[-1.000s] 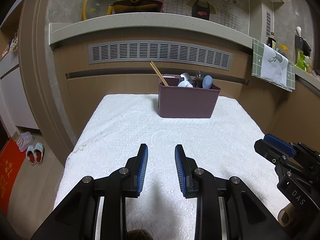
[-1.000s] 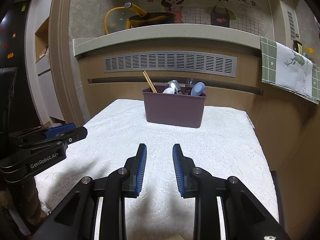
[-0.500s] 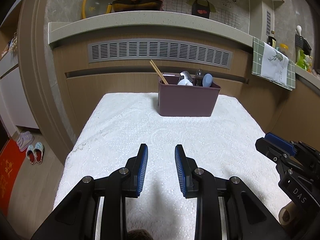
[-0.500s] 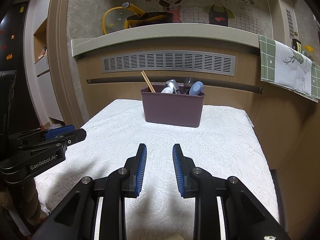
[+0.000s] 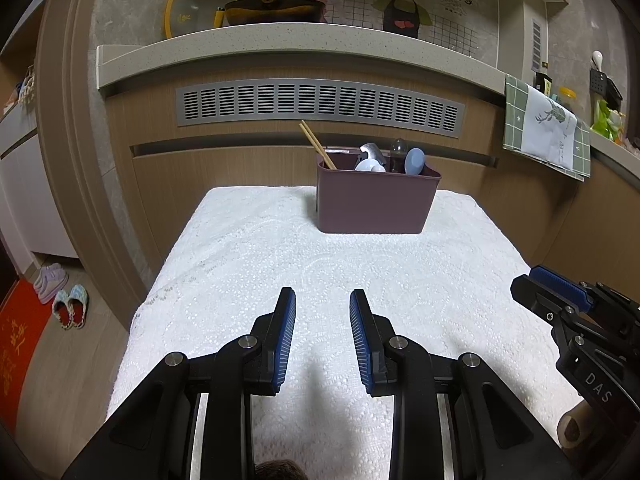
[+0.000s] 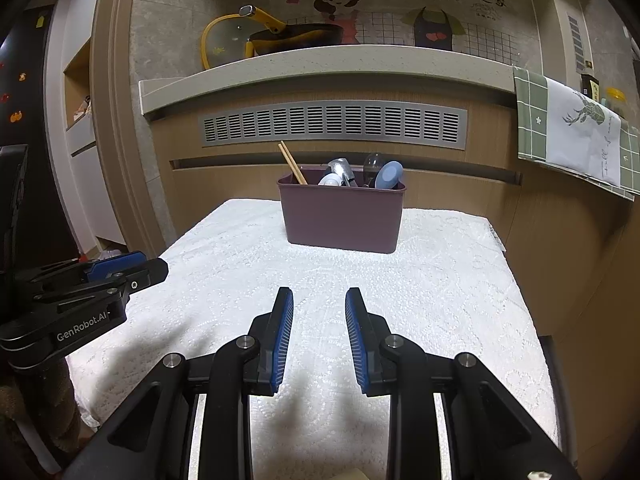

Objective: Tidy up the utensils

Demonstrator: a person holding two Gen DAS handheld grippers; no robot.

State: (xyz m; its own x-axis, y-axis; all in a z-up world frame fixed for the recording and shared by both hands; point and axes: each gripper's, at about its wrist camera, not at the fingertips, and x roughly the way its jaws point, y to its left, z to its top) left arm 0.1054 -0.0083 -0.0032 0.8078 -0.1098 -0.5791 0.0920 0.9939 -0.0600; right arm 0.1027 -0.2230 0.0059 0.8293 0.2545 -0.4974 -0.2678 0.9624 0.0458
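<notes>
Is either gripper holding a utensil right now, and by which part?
Neither. The left gripper and right gripper are open, only white tablecloth between their jaws; the utensils stand in the maroon plastic bin.

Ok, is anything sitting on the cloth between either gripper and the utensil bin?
Nothing visible. The white cloth lies bare from the open left gripper up to the maroon bin, and likewise ahead of the open right gripper. Chopsticks and spoons stand inside the bin.

Home kitchen: stone counter (image 5: 280,42), frying pan (image 5: 276,10), hanging tea towel (image 5: 548,128), slippers (image 5: 72,306) on floor.
</notes>
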